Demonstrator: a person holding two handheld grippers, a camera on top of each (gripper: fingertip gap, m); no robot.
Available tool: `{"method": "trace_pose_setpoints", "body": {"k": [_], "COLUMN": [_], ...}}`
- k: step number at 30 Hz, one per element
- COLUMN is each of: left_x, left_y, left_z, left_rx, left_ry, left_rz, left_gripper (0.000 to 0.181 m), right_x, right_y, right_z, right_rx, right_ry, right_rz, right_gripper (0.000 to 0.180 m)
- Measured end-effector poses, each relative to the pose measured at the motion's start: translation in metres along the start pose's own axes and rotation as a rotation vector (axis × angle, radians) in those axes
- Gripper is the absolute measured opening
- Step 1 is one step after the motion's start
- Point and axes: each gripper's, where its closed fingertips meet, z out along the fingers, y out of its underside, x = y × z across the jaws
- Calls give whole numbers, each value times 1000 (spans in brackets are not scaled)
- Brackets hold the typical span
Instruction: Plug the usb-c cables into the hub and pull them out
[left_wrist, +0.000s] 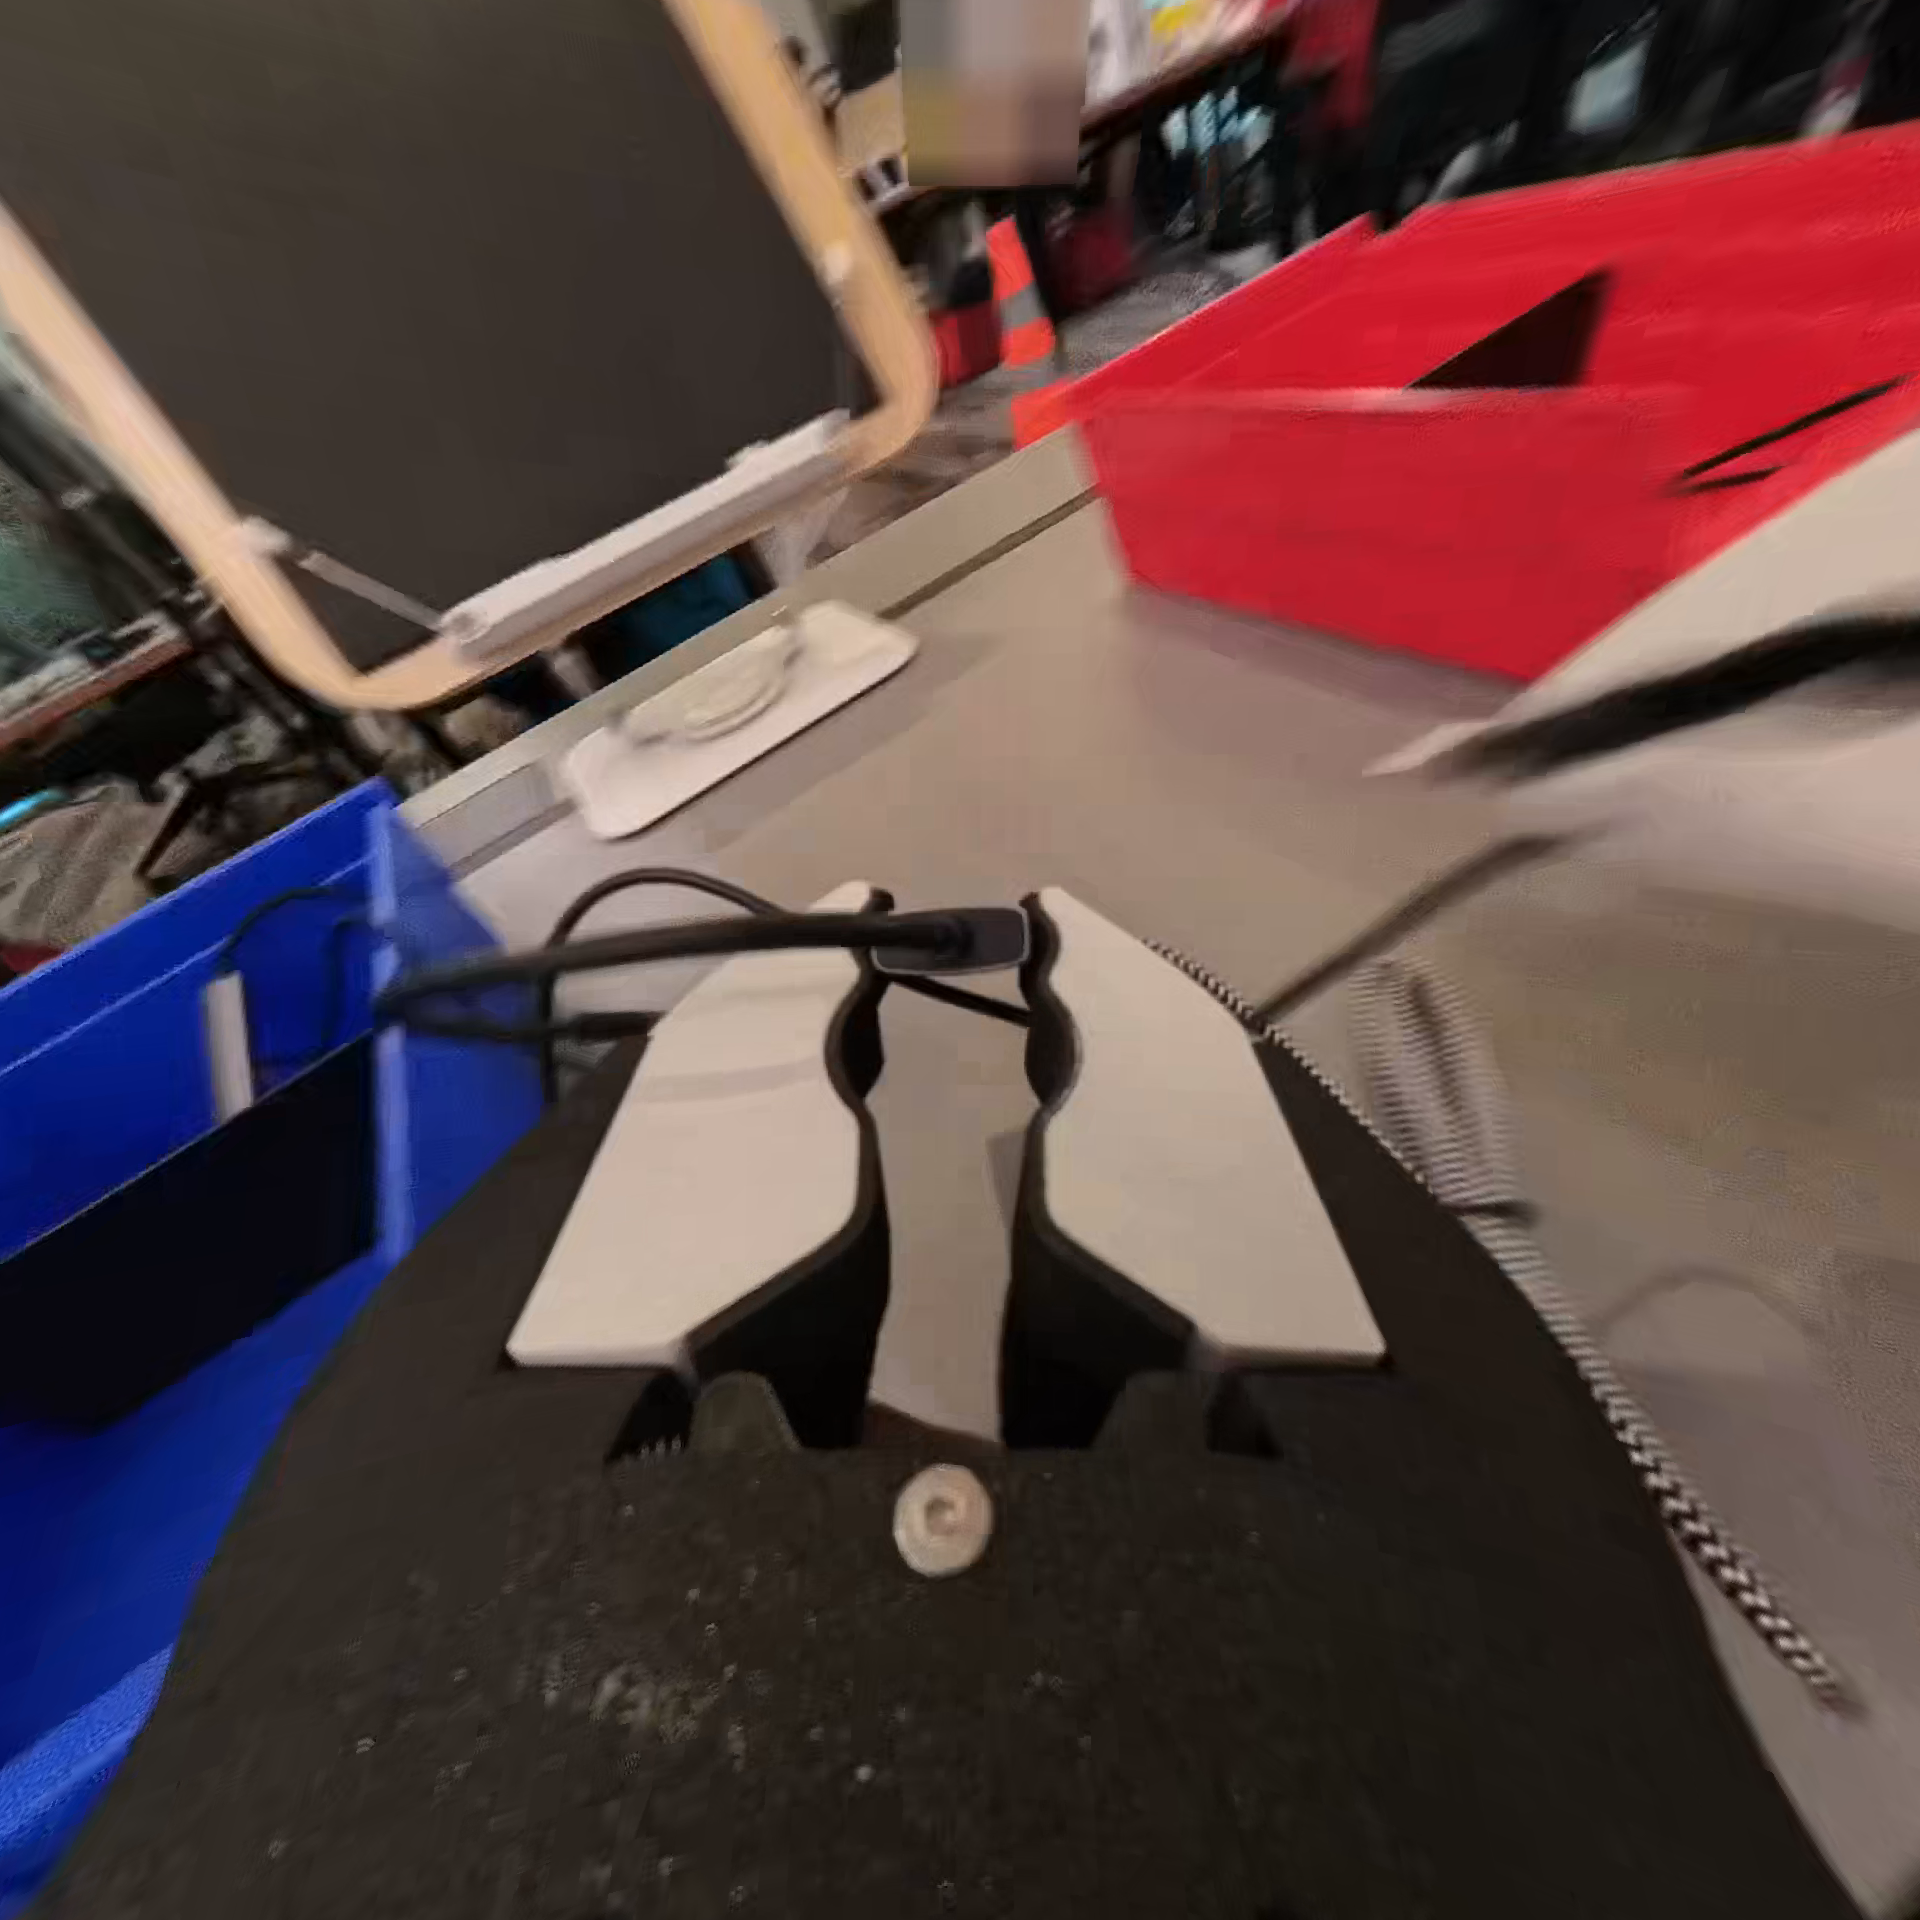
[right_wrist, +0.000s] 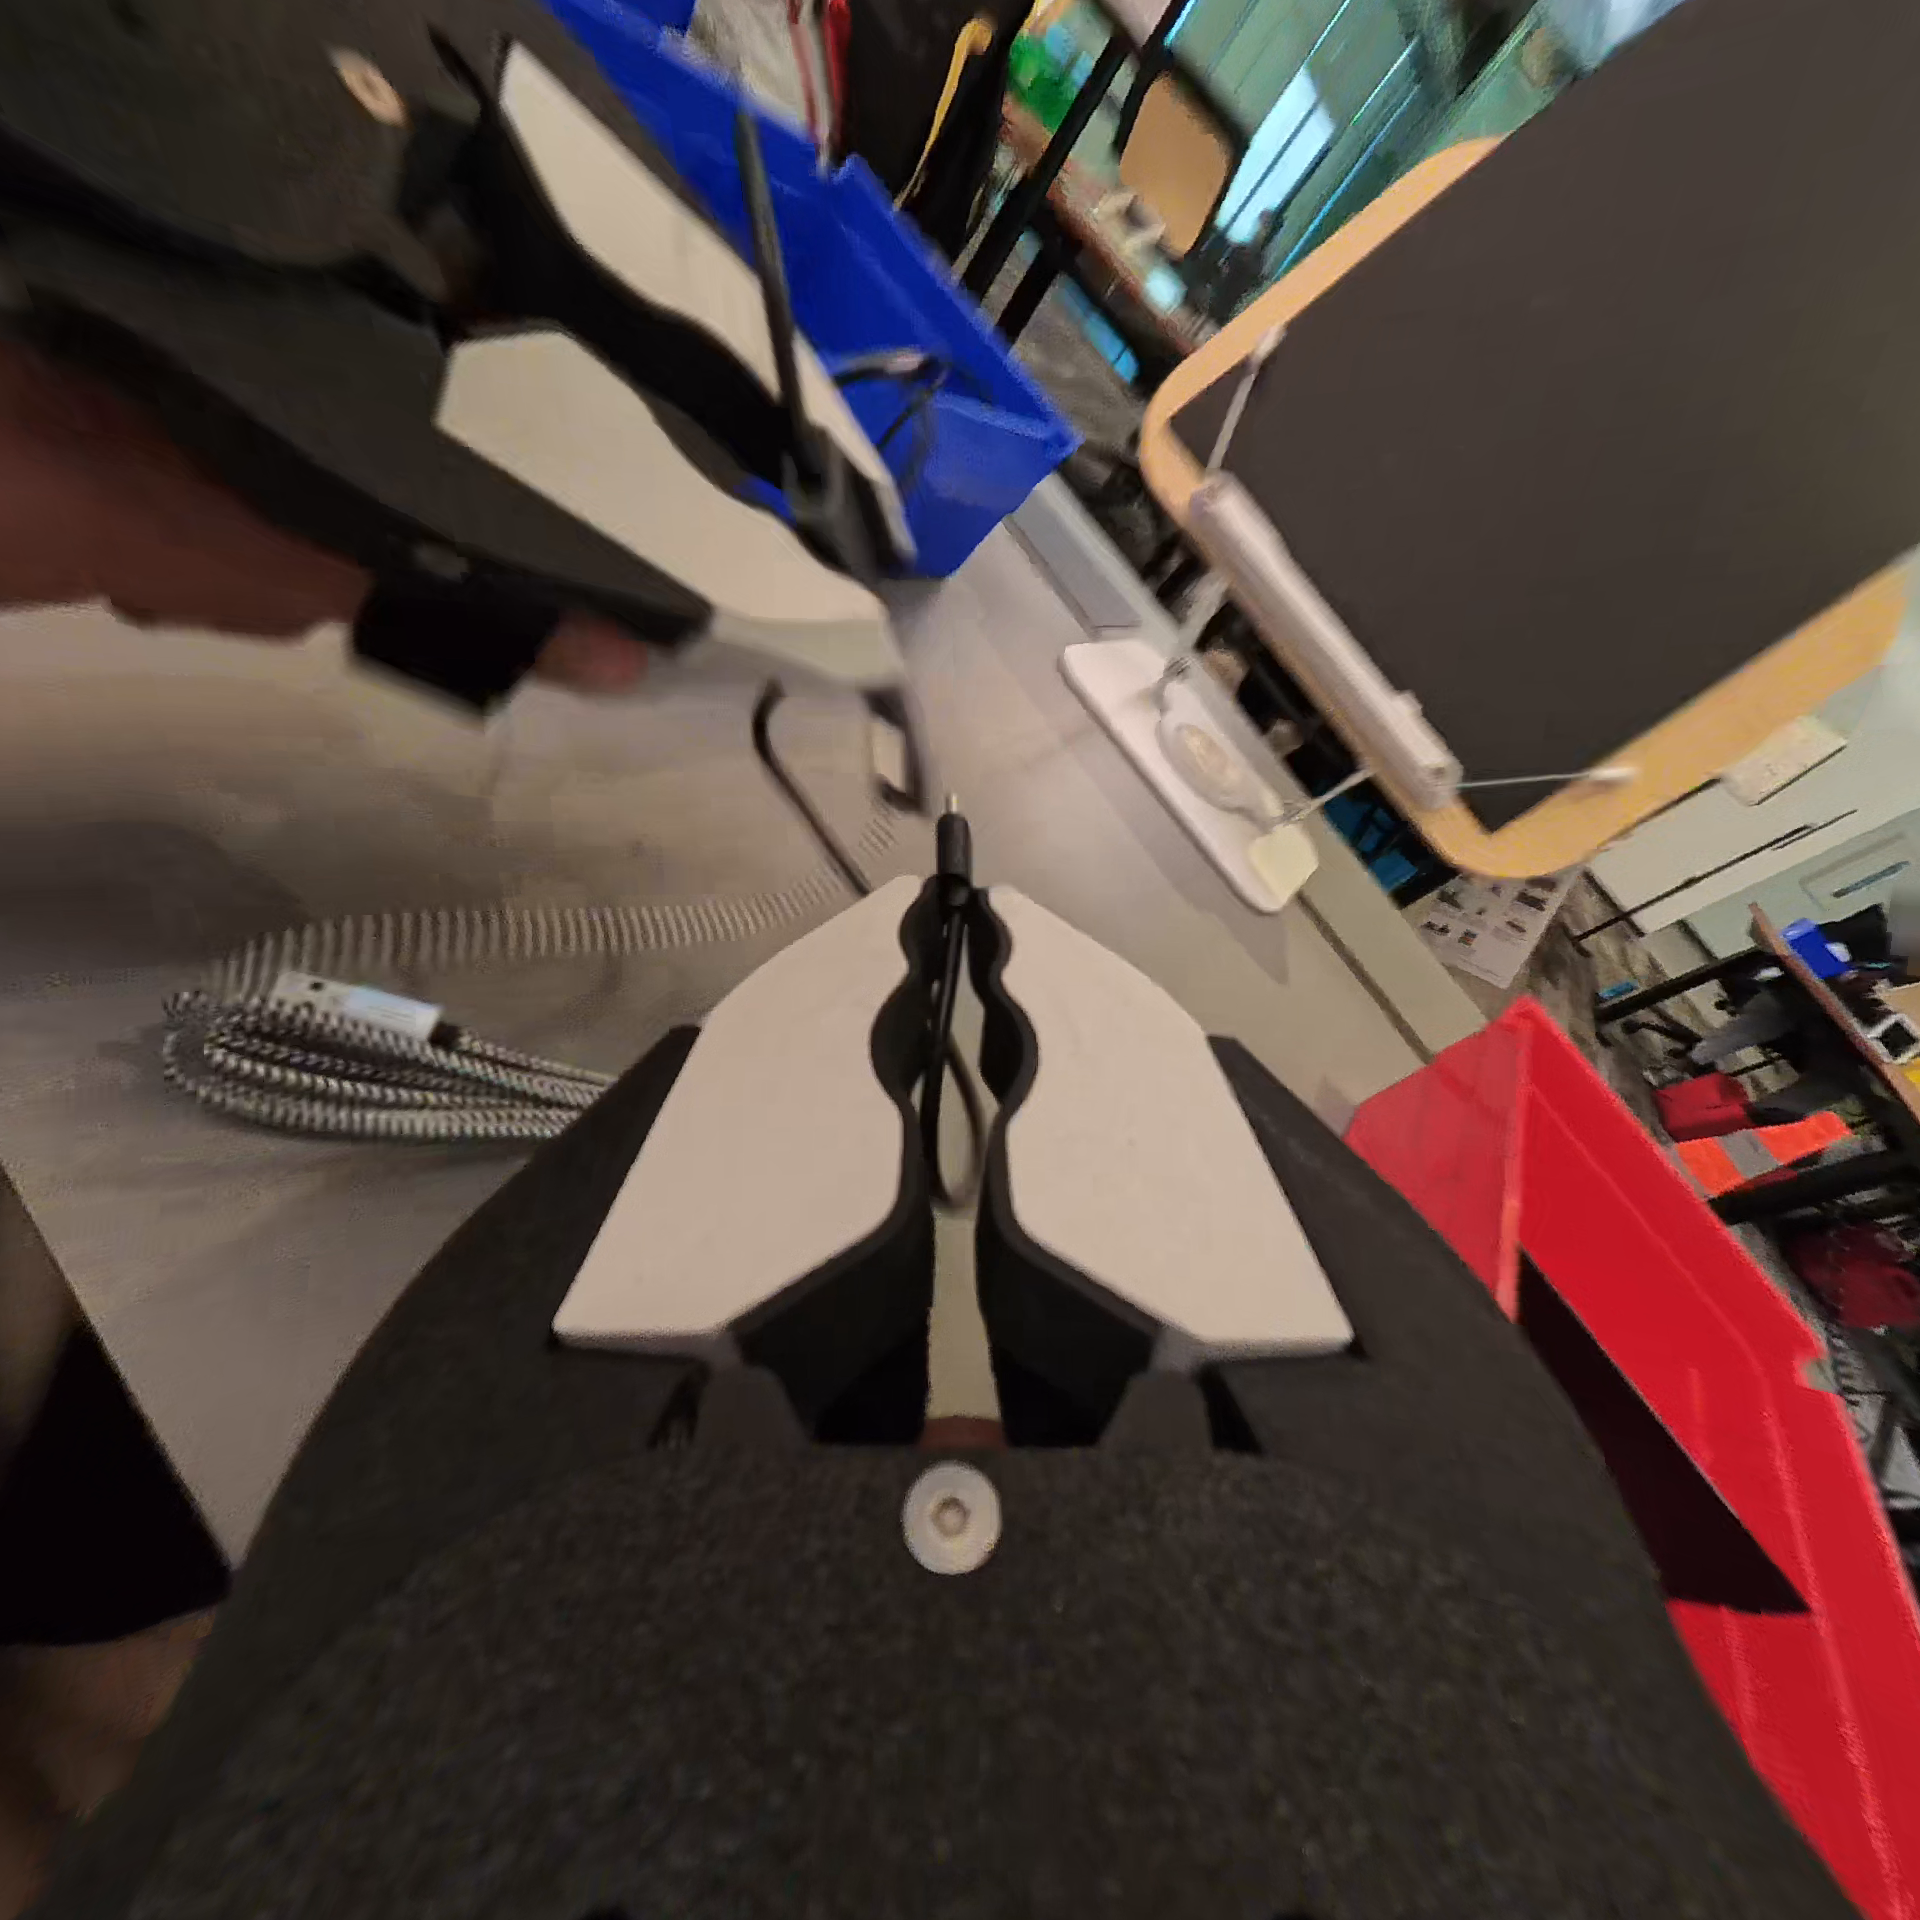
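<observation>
My left gripper (left_wrist: 951, 914) is shut at its tips on a small dark grey hub (left_wrist: 951, 940). The hub's black lead (left_wrist: 644, 951) runs left to the blue bin. In the right wrist view the left gripper (right_wrist: 862, 540) is at the upper left, held in the air, with the hub (right_wrist: 826, 499) in its tips. My right gripper (right_wrist: 948, 896) is shut on a thin black usb-c cable (right_wrist: 940, 1049). Its plug (right_wrist: 948, 831) sticks out past the tips, apart from the hub. A black-and-white braided cable (right_wrist: 364, 1060) lies coiled on the table at left.
A blue bin (left_wrist: 156, 1091) stands at the table's left edge, a red bin (left_wrist: 1455, 436) at the back right. A dark board with a wooden rim (left_wrist: 436, 260) stands behind. A white pad with a coiled white cable (left_wrist: 738, 707) lies below it. The braided cable (left_wrist: 1455, 1247) runs past my left gripper.
</observation>
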Motion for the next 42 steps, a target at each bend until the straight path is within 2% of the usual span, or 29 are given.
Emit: {"method": "trace_pose_setpoints", "body": {"k": [1, 2, 3, 5, 8, 10, 11, 14, 17, 21, 24, 26, 28, 33, 38, 42], "left_x": [-30, -49, -57, -41, -26, -26, -32, -51, -63, -67, -70, -73, -73, -59, -42, -36], "left_y": [14, 12, -3, -26, -9, -6, -5, 5, 17, 23, 22, 27, 30, 25, 8, -2], "left_z": [2, -3, -11, -18, -9, -9, -10, -9, -7, -3, -4, -3, -2, 1, -5, -11], "left_rx": [-35, 0, 63, 117, 75, 106, 103, 69, 37, 25, 32, -6, -10, 1, 70, 128], "left_ry": [-14, 24, 12, 8, 20, 41, 12, -24, -15, -4, -10, -38, -32, 22, 93, 129], "left_rz": [-118, -222, -162, -10, -14, -10, 11, -8, -81, -113, -108, -95, -104, -98, -57, -38], "left_gripper": [23, 23, 23, 23, 23, 23, 23, 23, 23, 23, 23, 23, 23, 23, 23, 24], "right_x": [14, 27, 39, 47, 38, 28, 28, 67, 146, 263, 309, 319, 313, 272, 190, 105], "right_y": [0, 0, 3, 20, 54, 74, 87, 111, 86, 38, 28, 40, 52, 76, 54, 23], "right_z": [-10, -20, -25, -21, -2, 5, 6, -8, -59, -177, -260, -287, -277, -204, -110, -51], "right_rx": [21, 48, 61, 33, -109, -220, -289, -428, -424, -329, -256, -283, -280, -420, -315, -224], "right_ry": [16, 16, 17, -7, -84, -120, -109, 88, 359, 737, 949, 1007, 940, 702, 275, -118], "right_rz": [50, 126, 187, 242, 280, 265, 246, 104, 25, 80, 154, 196, 231, 206, 291, 378], "right_gripper": [5, 4, 4, 5, 5, 5, 5, 5, 5, 5, 5, 4, 5, 5, 5, 6]}}
